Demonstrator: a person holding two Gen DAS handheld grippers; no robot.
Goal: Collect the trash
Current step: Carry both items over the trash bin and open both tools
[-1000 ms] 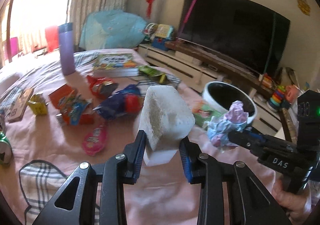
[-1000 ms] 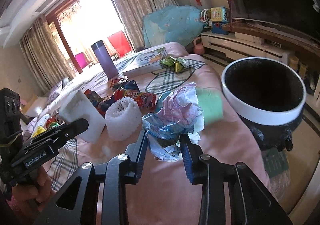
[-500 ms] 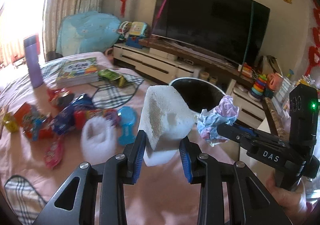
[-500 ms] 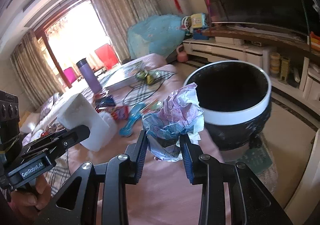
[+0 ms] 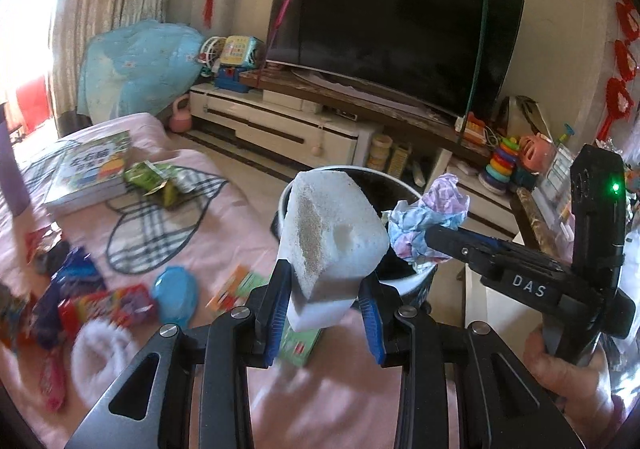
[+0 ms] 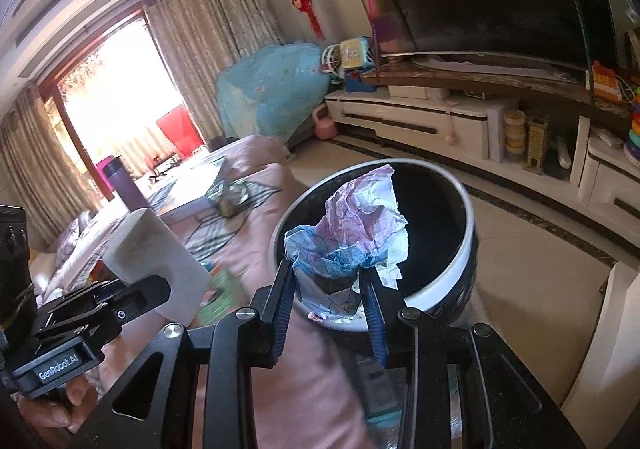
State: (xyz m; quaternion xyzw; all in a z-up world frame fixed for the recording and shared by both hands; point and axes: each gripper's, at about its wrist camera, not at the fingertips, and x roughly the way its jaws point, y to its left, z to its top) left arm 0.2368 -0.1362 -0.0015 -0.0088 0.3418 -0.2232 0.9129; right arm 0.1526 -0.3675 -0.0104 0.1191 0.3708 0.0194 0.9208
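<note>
My left gripper is shut on a white foam block and holds it in the air in front of the black bin with a white rim. My right gripper is shut on a crumpled ball of pink, blue and white paper, held just over the bin's near rim. The paper ball and right gripper also show in the left wrist view, and the foam block in the right wrist view.
The pink bedcover carries snack wrappers, a blue lid, a white foam net, green packets and a book. A TV stand with toys runs behind the bin.
Both grippers have swung right, from over the bed toward the bin, still holding the foam block and the paper ball. The bin is now close in front of both.
</note>
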